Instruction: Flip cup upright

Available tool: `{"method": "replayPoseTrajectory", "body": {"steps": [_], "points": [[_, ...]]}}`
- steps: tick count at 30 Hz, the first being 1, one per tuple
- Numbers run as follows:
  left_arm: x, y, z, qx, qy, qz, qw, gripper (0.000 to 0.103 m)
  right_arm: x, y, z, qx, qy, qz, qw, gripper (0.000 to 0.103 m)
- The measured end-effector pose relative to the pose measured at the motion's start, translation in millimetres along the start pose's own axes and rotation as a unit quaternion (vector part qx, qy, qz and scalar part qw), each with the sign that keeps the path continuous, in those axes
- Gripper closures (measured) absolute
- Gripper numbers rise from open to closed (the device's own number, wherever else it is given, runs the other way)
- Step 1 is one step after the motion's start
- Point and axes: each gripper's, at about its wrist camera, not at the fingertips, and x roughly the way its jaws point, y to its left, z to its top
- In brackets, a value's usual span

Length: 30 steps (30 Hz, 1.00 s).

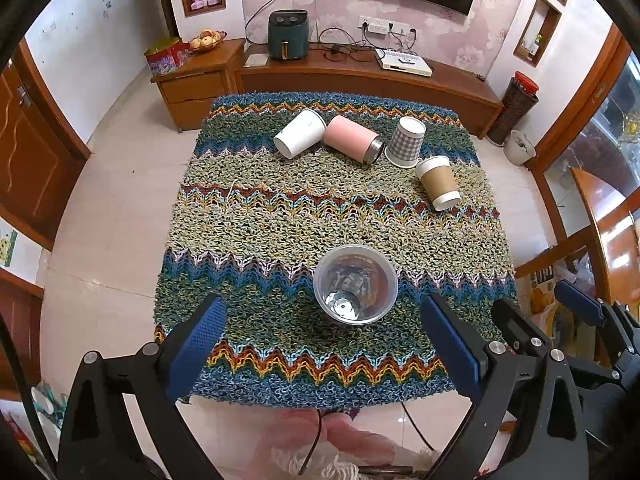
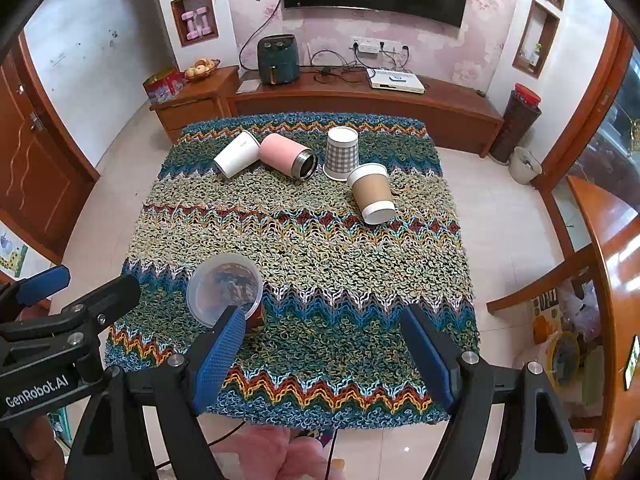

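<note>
A clear plastic cup [image 1: 355, 290] stands upright, mouth up, on the knitted zigzag cloth [image 1: 280, 220] near the front; it also shows in the right wrist view [image 2: 225, 289]. My left gripper [image 1: 326, 350] is open and empty, just in front of this cup. My right gripper [image 2: 326, 356] is open and empty, to the cup's right. At the back, a white cup [image 1: 300, 133], a pink steel tumbler [image 1: 352, 139] and a brown paper cup [image 1: 438, 182] lie on their sides. A checked paper cup [image 1: 406, 142] stands upside down.
The cloth covers a small table with tiled floor around it. A wooden TV cabinet [image 1: 360, 76] with a dark air fryer [image 1: 288, 34] stands behind. A wooden table edge [image 2: 612, 280] is on the right. My right gripper shows in the left wrist view [image 1: 560, 320].
</note>
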Motion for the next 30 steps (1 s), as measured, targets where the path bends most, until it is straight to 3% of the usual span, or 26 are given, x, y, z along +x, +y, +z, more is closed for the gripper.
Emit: {"method": "replayPoseTrajectory", "body": {"steps": [30], "points": [[-8.8, -0.1, 7.5, 0.008, -0.023, 0.000, 0.9997, 0.005, -9.9, -2.0, 9.0, 0.017, -0.011, -0.012, 1.000, 0.022]]}}
